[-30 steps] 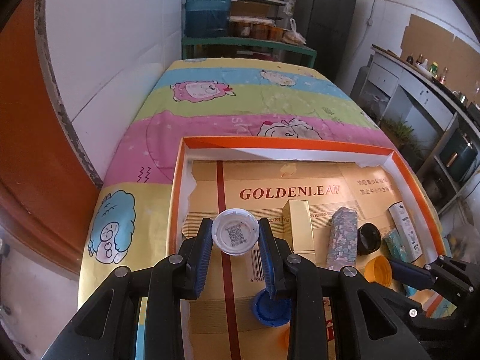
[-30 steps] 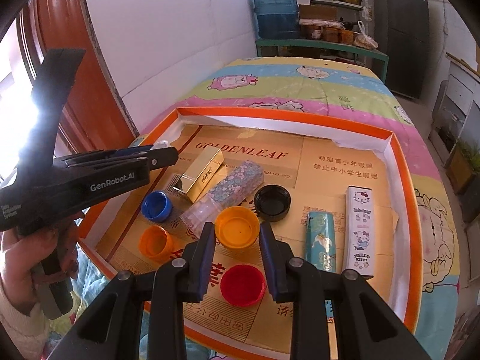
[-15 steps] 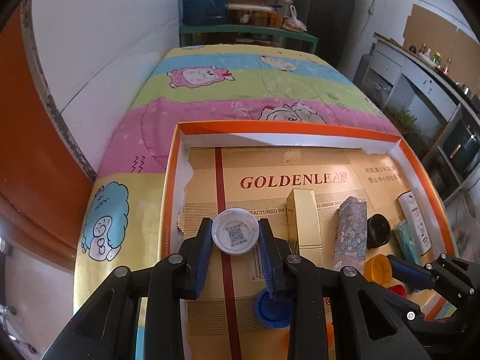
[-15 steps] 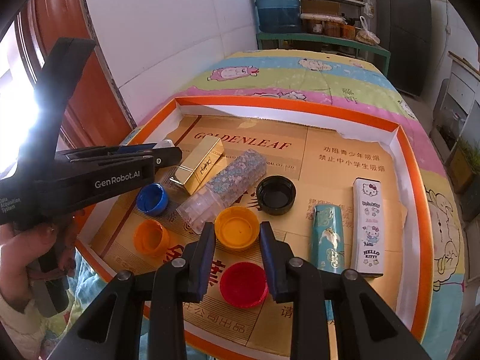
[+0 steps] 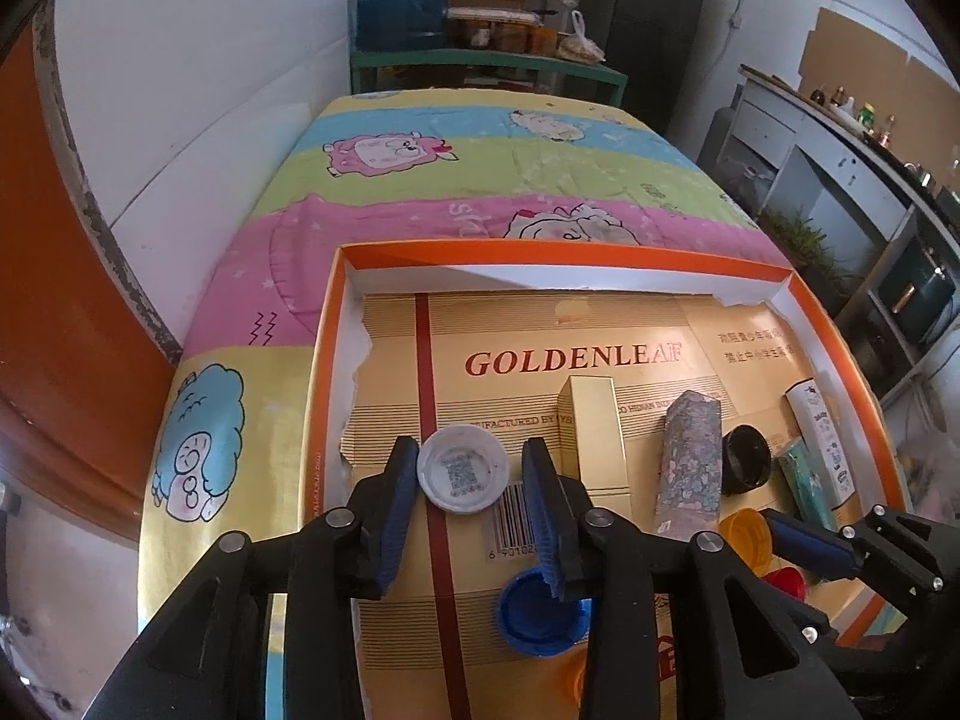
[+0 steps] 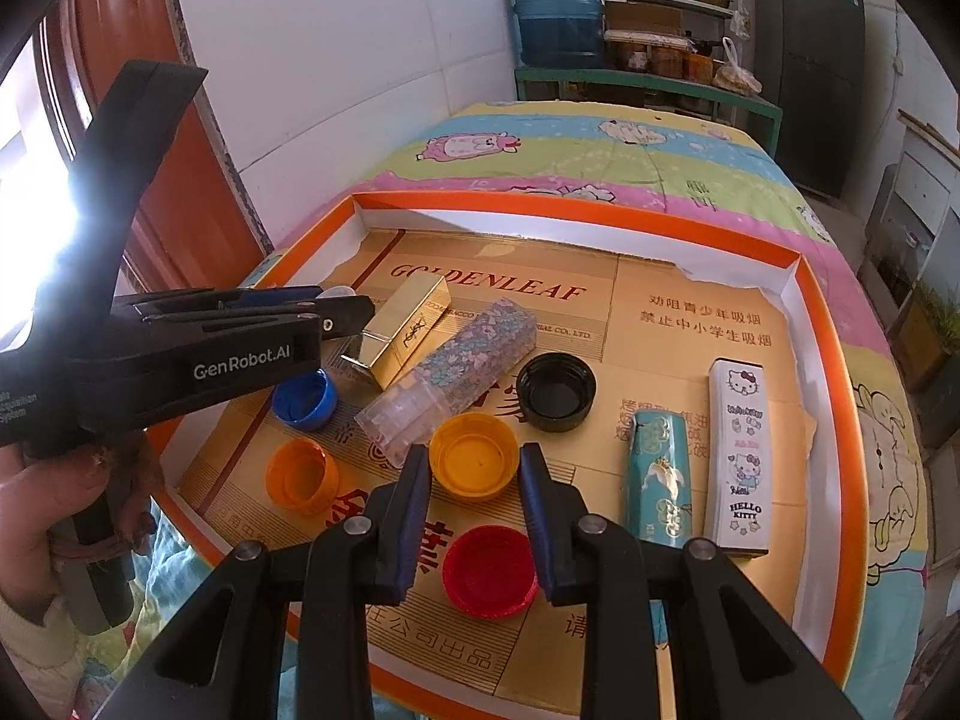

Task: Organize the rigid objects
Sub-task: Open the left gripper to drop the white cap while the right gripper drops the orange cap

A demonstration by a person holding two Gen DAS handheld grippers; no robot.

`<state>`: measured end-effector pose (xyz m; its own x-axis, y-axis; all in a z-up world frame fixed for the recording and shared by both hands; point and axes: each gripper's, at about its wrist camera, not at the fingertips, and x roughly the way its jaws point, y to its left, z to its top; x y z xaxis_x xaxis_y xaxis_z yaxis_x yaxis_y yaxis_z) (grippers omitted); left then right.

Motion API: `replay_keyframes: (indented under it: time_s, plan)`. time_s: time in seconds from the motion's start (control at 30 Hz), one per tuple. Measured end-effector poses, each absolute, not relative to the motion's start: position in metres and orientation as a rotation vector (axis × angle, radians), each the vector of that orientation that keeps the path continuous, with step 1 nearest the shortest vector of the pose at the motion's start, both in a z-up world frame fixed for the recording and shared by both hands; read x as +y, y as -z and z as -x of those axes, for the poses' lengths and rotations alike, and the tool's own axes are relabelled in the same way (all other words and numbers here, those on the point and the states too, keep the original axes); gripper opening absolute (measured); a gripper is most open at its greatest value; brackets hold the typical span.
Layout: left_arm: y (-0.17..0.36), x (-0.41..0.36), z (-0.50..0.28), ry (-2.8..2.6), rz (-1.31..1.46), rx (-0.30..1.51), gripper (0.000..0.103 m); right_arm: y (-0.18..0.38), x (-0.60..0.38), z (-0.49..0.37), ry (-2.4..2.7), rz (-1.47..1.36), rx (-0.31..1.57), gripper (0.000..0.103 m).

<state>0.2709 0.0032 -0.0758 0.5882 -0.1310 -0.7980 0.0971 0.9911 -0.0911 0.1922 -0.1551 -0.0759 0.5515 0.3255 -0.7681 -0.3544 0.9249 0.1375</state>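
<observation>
A white cap (image 5: 462, 477) with a printed code lies on the floor of the orange-rimmed tray (image 5: 540, 253) between the fingers of my left gripper (image 5: 469, 468). Its jaws are opening: the left pad is at the cap's edge and a gap shows at the right pad. My right gripper (image 6: 474, 463) is shut on a yellow cap (image 6: 474, 455), with a pad touching each side. A red cap (image 6: 489, 570) lies just below it. In the right wrist view the left gripper (image 6: 354, 312) reaches in from the left, held by a hand.
The tray also holds a gold box (image 6: 411, 324), a floral tube (image 6: 462, 360), a black cap (image 6: 558, 384), a blue cap (image 6: 303, 399), an orange cap (image 6: 300, 477), a teal lighter (image 6: 660, 474) and a Hello Kitty box (image 6: 741, 456). A white wall runs along the left.
The left jaws have spread apart and no longer squeeze the white cap, which stays between them. The right gripper and the yellow cap have not moved.
</observation>
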Motion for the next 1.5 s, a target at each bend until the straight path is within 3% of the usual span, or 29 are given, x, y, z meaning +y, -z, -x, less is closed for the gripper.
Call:
replay_keyframes:
  time_s: [0.67,1.5]
  plan:
    - [0.071,0.004,-0.267,0.145,0.055,0.906,0.053,0.075,-0.148,-0.188,-0.387,0.087,0.884,0.033]
    - [0.054,0.004,-0.246,0.148,0.056,0.859,0.053,0.056,-0.163,-0.173,-0.348,0.031,0.836,0.034]
